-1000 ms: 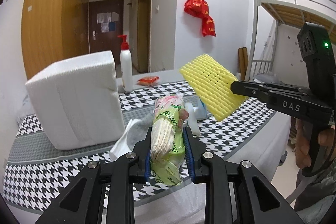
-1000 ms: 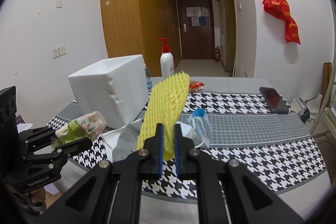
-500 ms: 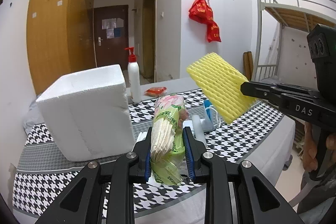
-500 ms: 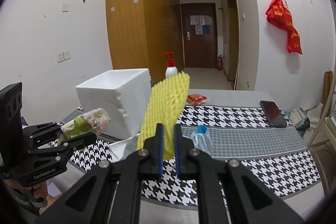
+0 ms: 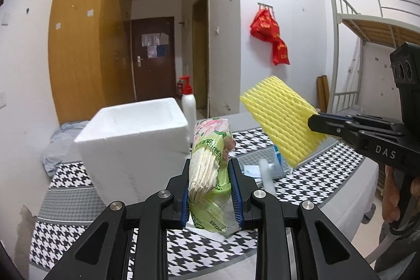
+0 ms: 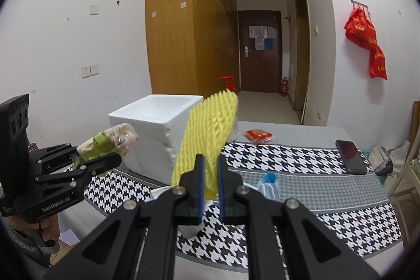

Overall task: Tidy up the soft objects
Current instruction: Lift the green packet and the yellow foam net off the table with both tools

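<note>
Each camera sits just behind its own fingers and looks forward along them, raised above the near edge of the tabletop point(image 5: 328, 175) and facing the far door point(image 6: 260, 51). The left view sits left of the right one. Both share the white foam box point(image 5: 134, 138), the door and the red bag point(image 6: 367, 41) on the wall, and each sees the other's tool from the side.

Behind the white foam box point(image 5: 136, 141): pump bottle point(image 5: 189, 102) mostly hidden, only neck and shoulder showing. Right of the box: blue face mask point(image 6: 267, 185) partly covered by the yellow foam net point(image 5: 282, 120). Print on the tissue pack point(image 5: 210, 169) too small to read. At the right edge: bunk bed point(image 5: 367, 25) cut off.
</note>
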A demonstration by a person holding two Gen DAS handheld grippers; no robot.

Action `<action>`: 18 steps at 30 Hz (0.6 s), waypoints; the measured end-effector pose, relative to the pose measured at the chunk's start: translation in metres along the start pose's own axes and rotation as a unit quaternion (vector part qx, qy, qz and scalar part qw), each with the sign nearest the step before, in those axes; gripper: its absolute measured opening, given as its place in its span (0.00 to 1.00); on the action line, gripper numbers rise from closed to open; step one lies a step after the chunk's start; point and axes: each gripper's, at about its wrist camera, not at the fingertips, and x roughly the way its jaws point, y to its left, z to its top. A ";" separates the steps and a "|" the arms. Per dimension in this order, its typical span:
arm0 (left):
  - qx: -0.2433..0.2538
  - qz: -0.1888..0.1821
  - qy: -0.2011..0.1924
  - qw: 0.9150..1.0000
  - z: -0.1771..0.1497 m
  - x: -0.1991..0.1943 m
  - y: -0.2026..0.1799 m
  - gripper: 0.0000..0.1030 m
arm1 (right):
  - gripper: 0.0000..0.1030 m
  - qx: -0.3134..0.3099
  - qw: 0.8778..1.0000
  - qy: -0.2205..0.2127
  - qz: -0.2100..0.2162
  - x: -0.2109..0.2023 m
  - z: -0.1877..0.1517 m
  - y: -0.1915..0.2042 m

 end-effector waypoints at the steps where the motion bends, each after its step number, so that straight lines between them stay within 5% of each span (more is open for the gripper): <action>1: -0.001 0.004 -0.001 1.000 0.001 -0.001 0.002 0.26 | 0.11 -0.002 1.000 -0.001 0.002 0.001 0.001 0.001; 18: -0.017 0.050 -0.019 0.998 0.003 -0.020 0.025 0.26 | 0.11 -0.025 0.998 -0.004 0.050 0.019 0.013 0.026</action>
